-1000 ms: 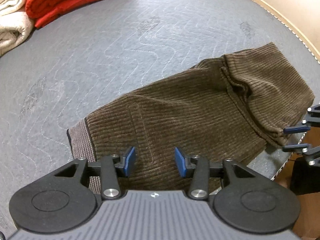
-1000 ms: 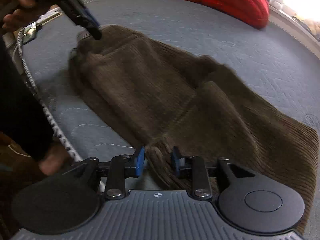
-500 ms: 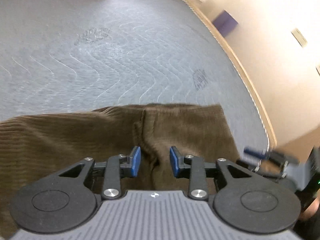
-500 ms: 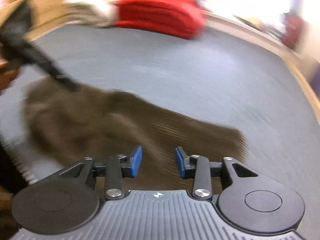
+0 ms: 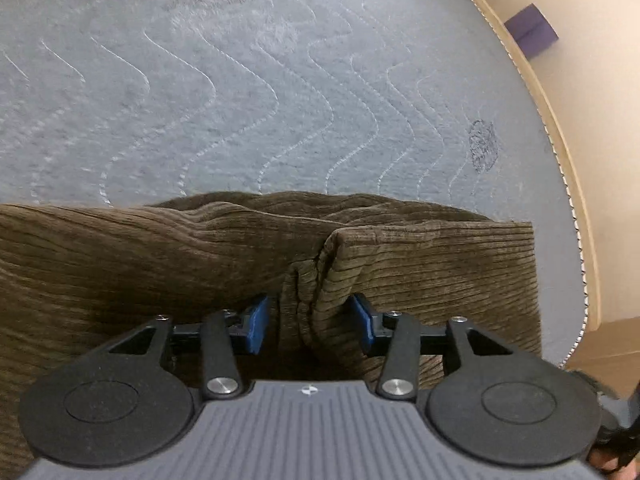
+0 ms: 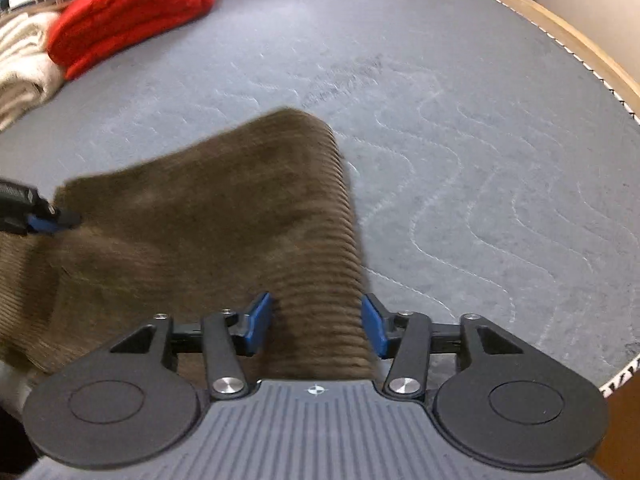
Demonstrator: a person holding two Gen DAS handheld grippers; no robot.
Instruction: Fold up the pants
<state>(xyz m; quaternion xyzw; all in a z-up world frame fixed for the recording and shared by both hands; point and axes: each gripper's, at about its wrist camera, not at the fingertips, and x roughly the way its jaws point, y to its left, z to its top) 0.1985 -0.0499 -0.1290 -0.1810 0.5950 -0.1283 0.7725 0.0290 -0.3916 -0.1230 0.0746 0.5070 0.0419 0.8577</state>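
The pants (image 5: 168, 264) lie on the grey quilted pad (image 5: 280, 80), right in front of both my tools. They stretch out long from my left side to my right side, along the near edge of the pad. My left gripper (image 5: 308, 322) is over the middle part, where the cloth bunches up into a thick fold. That fold sits between its two blue pads (image 5: 256, 324). The pads are apart, with a gap on each side of the fold, so I do not think it is pinching yet.

My right gripper (image 6: 316, 326) is at the end of the pants, over one brown edge. Its jaws are wide apart too, and the cloth runs between them. I cannot tell if it touches the cloth. It is the nearer one to the loose end that sticks out over the pad.

The pants are brown, soft and ribbed, like corduroy. They look lumpy, not flat. In the right view they are a bit blurry.

A red folded cloth (image 6: 132, 8) and a cream towel (image 6: 20, 68) sit far off.

I think the next move is to pinch and carry one end over.
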